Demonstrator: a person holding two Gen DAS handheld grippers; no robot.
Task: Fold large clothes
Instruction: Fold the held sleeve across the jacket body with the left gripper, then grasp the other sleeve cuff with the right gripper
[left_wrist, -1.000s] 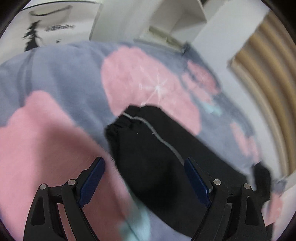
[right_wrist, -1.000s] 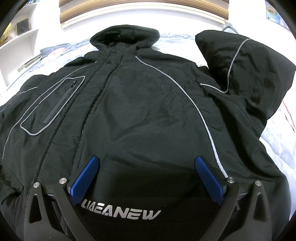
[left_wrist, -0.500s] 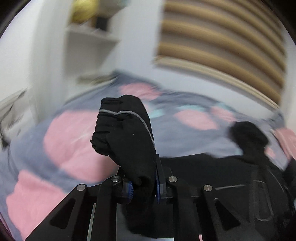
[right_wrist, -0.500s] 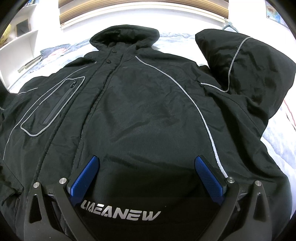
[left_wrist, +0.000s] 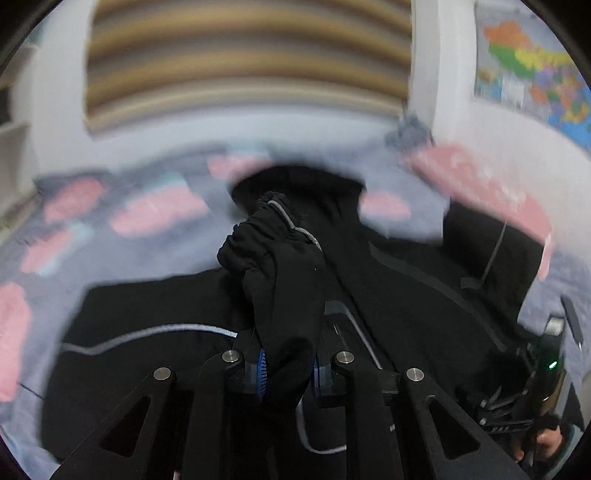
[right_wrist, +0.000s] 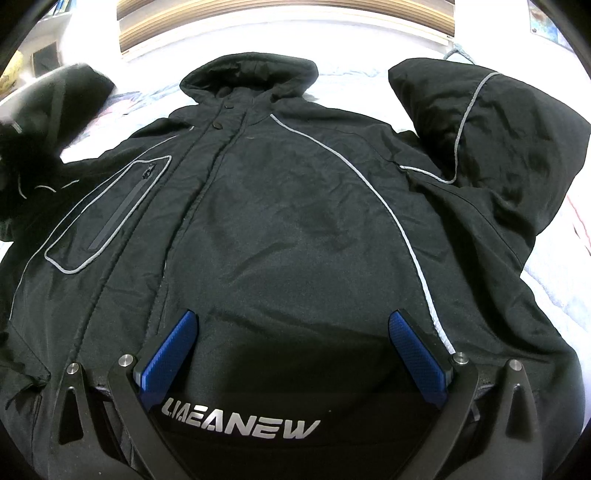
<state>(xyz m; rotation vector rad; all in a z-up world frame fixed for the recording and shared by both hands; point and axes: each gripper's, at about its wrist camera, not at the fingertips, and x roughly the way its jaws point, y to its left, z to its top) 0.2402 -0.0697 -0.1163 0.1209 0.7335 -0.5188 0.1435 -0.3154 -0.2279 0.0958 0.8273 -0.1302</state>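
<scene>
A black hooded jacket (right_wrist: 295, 206) with grey piping lies front up on the bed, collar at the far end. Its far sleeve (right_wrist: 491, 144) is folded in at the upper right. My left gripper (left_wrist: 288, 369) is shut on the cuff end of the other sleeve (left_wrist: 280, 258) and holds it up above the jacket body (left_wrist: 424, 295); that raised sleeve shows blurred at the left of the right wrist view (right_wrist: 40, 122). My right gripper (right_wrist: 295, 350) is open and empty, low over the jacket's hem by the silver "LIAEANEW" lettering (right_wrist: 240, 424).
The bed cover (left_wrist: 110, 251) is grey-blue with pink patches. A slatted headboard (left_wrist: 247, 62) stands behind the bed and a coloured map (left_wrist: 535, 70) hangs on the right wall. A white shelf (right_wrist: 40, 55) is at the far left.
My left gripper closed on the sleeve cuff, lifted it off the bed cover and swung it over the jacket body. My right gripper has stayed still and open.
</scene>
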